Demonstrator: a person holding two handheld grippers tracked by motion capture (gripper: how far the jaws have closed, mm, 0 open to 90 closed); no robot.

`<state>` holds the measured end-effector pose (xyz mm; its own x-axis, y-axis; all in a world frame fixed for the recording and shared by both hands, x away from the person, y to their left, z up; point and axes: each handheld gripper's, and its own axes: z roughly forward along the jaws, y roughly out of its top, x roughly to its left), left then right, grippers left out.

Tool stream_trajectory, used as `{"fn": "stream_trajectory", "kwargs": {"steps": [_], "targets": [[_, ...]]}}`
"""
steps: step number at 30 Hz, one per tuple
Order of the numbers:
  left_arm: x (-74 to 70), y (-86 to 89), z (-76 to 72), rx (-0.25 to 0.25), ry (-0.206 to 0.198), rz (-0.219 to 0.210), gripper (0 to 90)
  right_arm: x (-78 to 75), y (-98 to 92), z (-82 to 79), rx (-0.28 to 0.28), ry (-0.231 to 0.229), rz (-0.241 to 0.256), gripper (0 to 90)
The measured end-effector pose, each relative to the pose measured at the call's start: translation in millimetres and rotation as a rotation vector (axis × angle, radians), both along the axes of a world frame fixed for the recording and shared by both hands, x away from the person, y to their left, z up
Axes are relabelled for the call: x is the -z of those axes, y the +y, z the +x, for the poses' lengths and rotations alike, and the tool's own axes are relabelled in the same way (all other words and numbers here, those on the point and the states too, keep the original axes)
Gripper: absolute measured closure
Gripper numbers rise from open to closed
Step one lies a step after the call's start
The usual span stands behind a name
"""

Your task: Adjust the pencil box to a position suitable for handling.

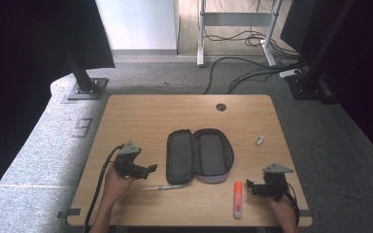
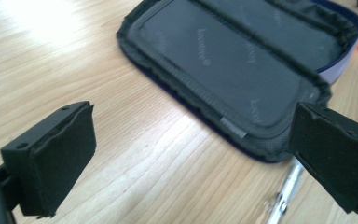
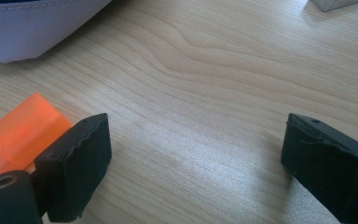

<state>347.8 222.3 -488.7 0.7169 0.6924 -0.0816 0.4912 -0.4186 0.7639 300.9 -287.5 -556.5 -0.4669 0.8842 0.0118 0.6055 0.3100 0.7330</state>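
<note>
Open pencil case (image 1: pixel 200 155), pen (image 1: pixel 165 187), highlighter (image 1: pixel 237 199), both grippers spread wide

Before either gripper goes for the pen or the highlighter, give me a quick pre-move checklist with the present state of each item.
1. Pencil case lies unzipped and open flat on the table: ok.
2. Left gripper jaws spread wide, nothing between them: ok.
3. Right gripper jaws spread wide, nothing between them: ok.
4. Silver pen lies free on the table just in front of the case, close to the left gripper: ok.
5. Orange highlighter lies free beside the right gripper, apart from the case: ok.
6. Case compartments free of other items: ok in the high view.
</note>
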Motion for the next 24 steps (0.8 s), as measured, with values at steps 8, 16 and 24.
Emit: {"fn": "stream_trajectory", "kwargs": {"steps": [8,16,24], "targets": [[18.3,10.4,-0.9,-0.034,0.014,0.029,0.0,0.0,0.0,0.0,0.000,0.000,0.000,7.8],[34.7,18.8,-0.6,-0.069,0.031,0.045,0.0,0.0,0.0,0.0,0.000,0.000,0.000,7.8],[55.5,28.8,-0.4,-0.116,0.058,0.093,0.0,0.1,0.5,0.2,0.012,0.001,-0.003,6.4]]}}
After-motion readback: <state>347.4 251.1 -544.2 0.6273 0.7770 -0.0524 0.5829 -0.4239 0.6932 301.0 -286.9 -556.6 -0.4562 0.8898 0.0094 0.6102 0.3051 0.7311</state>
